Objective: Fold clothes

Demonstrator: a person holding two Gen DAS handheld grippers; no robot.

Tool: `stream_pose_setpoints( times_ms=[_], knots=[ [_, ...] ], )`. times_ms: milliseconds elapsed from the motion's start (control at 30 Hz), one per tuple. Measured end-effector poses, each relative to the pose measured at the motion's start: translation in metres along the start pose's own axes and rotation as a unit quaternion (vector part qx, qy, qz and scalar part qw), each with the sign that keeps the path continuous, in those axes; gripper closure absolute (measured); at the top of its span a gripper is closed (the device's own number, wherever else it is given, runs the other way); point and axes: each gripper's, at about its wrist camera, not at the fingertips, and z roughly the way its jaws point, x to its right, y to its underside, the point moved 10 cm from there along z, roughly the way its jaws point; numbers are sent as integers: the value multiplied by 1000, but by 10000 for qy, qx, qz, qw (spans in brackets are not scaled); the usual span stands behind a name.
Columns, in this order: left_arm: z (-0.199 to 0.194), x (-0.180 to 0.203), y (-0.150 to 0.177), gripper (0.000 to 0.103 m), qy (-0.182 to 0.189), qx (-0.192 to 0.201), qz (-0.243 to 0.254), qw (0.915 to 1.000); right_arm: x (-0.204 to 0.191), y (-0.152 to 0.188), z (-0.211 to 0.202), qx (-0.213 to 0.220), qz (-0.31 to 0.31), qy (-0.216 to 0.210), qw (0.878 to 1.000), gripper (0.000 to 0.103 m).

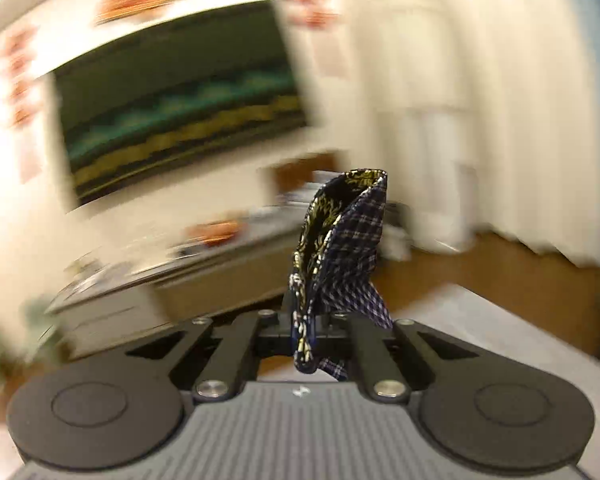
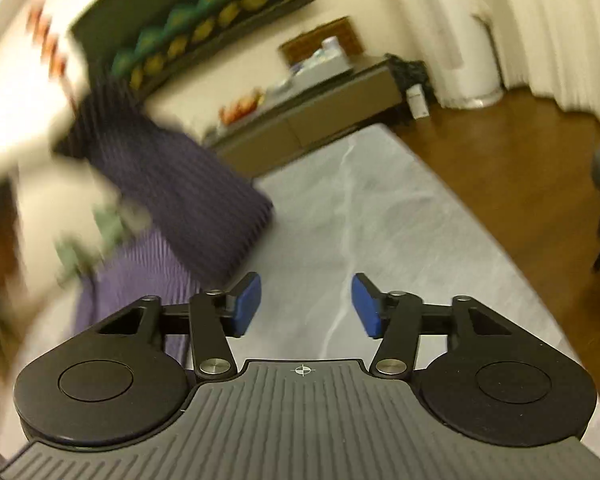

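Two hand-held grippers — left hand-held gripper [image 1: 314, 320] pinching a plaid garment [image 1: 348, 240] raised off the grey surface [image 2: 380, 208]; right hand-held gripper [image 2: 306, 306] spread, holding nothing, with the cloth hanging to its left — long axis vertical.

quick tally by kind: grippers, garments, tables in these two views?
Grippers: 2: left gripper shut on the plaid garment, right gripper open.
Garments: 1, the plaid one, blurred in the right view.
Tables: 1, grey marble table.
Total: 4
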Motion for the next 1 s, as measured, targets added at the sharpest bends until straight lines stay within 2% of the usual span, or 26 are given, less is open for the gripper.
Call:
stream_pose_setpoints(
  times_ms=[67,100,167,233,333,400,433,467,500,533,667,700,767,900,967,1000],
  knots=[
    [7,-75,-19,98,-529,-94,-460,9975,-42,29,3,-216,-601,-59,9979,40],
    [12,-100,-23,98,-740,-152,-550,9956,-61,46,6,-355,-854,-112,9957,40],
    [27,-139,-22,98,-878,-290,-805,9925,-95,85,10,-652,-1257,-206,9897,40],
    [39,-155,-17,98,-828,-391,-945,9913,-114,118,12,-891,-1424,-222,9855,40],
    [54,-151,-11,98,-688,-447,-887,9927,-128,160,14,-1210,-1584,-111,9799,41],
    [57,-146,-9,98,-578,-390,-932,9932,-137,178,13,-1254,-1837,3,9749,48],
    [58,-144,-8,98,-538,-372,-966,9932,-143,184,11,-1205,-2064,131,9709,62],
    [59,-142,-8,98,-499,-354,-1000,9931,-148,187,10,-1176,-2190,189,9684,84],
    [61,-143,-7,98,-490,-330,-1014,9931,-153,190,9,-1148,-2309,242,9659,96],
    [63,-145,-7,98,-482,-306,-1029,9931,-157,191,8,-1147,-2275,204,9668,101],
    [59,-155,-22,98,-498,-79,-1132,9923,-183,184,-6,-534,-2779,525,9577,103],
    [57,-158,-27,98,-510,-9,-1163,9919,-193,183,-10,-350,-3043,668,9496,103],
    [56,-167,-36,98,-570,71,-1191,9912,-223,191,-13,-32,-3855,935,9180,103],
    [60,-181,-40,98,-738,34,-1091,9913,-276,230,2,-205,-4756,695,8766,103],
    [64,-183,-33,98,-781,-34,-986,9921,-290,247,15,-417,-4972,551,8649,103],
    [66,-183,-28,98,-795,-69,-931,9925,-289,241,15,-500,-4734,286,8790,103]
  ],
)
